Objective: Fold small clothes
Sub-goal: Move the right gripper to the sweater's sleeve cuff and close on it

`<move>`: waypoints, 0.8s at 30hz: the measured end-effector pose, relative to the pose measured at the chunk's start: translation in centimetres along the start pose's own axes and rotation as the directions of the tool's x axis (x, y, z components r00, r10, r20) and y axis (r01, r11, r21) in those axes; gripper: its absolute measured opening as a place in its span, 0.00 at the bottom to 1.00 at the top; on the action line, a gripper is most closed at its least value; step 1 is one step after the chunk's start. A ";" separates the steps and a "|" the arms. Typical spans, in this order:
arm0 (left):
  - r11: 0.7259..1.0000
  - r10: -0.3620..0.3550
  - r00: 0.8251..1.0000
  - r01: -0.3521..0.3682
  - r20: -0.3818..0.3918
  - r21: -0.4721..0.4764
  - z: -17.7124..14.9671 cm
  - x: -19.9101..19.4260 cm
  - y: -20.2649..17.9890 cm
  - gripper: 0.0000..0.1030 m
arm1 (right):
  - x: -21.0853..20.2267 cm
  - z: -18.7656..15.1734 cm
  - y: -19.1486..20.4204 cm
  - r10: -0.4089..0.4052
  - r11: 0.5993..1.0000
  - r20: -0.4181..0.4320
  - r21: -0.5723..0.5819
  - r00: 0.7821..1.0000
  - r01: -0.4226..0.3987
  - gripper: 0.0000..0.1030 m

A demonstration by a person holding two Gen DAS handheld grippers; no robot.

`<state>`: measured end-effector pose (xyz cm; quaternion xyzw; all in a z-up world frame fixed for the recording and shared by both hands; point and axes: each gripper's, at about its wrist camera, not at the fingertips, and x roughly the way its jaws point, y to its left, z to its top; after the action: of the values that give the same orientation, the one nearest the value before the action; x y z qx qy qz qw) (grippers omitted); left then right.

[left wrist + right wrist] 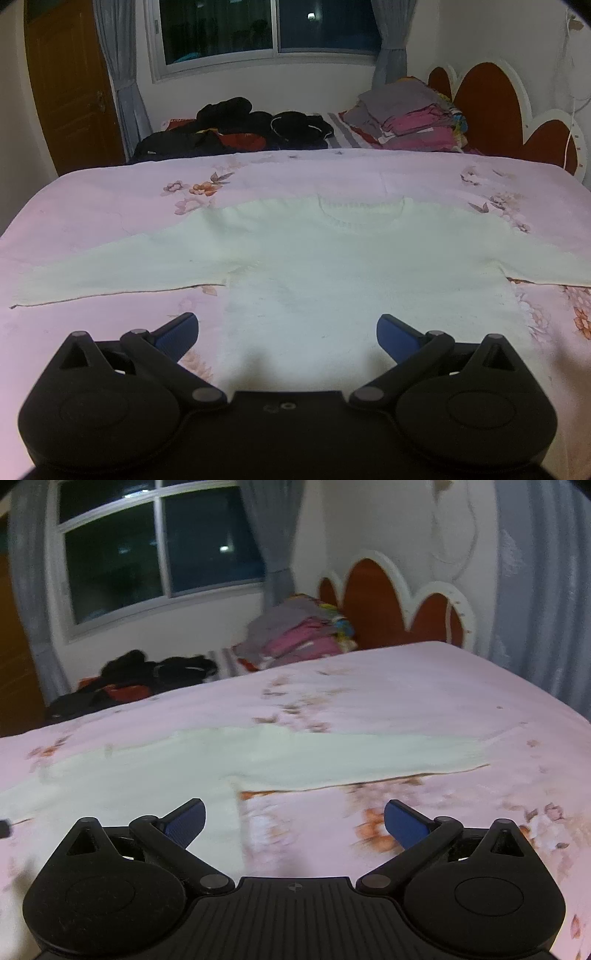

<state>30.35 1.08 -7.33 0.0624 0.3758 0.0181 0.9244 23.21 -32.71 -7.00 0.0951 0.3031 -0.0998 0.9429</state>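
Sweater (314, 254), pale knit, lies flat on bed (110, 206), sleeves spread. Likely light, limp, stretchy; pinch a sleeve cuff or hem corner. Left gripper (287, 332) and right gripper (294, 819): jaws wide apart, holding nothing.

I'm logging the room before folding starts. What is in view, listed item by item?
sweater: one, cream white, spread flat on the bed, sleeves out
bedsheet: one, pink floral, under the sweater
dark clothes pile: one, black and red, far left of bed
folded stack: one, grey and pink, by headboard
headboard: one, red-brown, white trim
window: one, dark, grey curtains
door: one, brown, left
left tongs: open, blue pads
right tongs: open, blue pads
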 end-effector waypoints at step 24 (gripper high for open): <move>0.999 0.038 0.995 -0.040 -0.095 -0.018 2.4 7.3 -7.0 0.95 | 17.7 2.6 -21.0 -0.172 0.921 -0.202 0.315 0.964 0.230 0.36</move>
<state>37.18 -5.57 -11.58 0.0595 0.4176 0.0430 0.9056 33.59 -55.85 -17.86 0.2307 0.3695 -0.2378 0.8682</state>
